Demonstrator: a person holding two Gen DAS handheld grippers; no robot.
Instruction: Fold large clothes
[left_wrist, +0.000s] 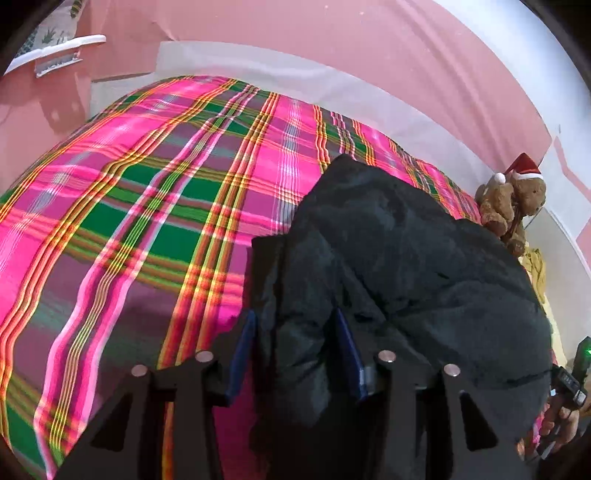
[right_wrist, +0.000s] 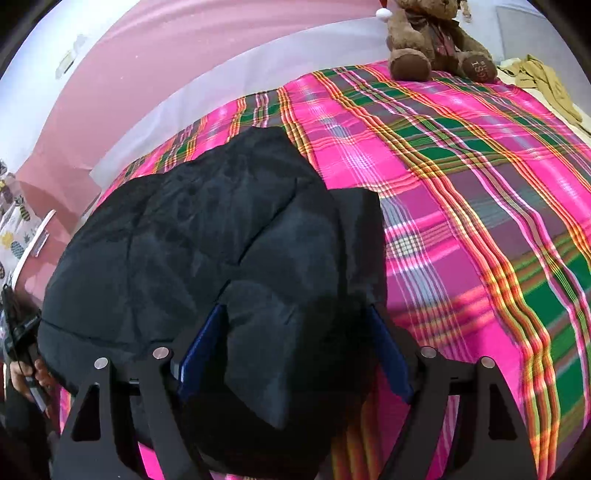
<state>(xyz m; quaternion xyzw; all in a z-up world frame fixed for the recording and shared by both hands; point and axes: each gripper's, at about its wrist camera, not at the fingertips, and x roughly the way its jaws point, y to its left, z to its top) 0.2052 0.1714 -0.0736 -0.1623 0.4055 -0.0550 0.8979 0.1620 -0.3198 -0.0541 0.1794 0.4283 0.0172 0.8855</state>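
A pink, green and yellow plaid bedspread (left_wrist: 140, 206) covers the bed, with a pink wall (left_wrist: 332, 55) behind it. On the spread lies a black padded jacket (left_wrist: 406, 266), bunched into a thick heap near the front edge.

The left gripper (left_wrist: 295, 325) straddles the jacket's left side; its blue pads (left_wrist: 243, 354) stand apart with a puffy fold between them, and the dark cloth makes it hard to tell whether they press on it. At the far right a brown teddy bear (left_wrist: 513, 206) in a red hat sits by the wall.

In the right wrist view, the right gripper (right_wrist: 295, 332) is spread wide around the jacket's right end, one pad (right_wrist: 201, 343) beside the fold without squeezing.
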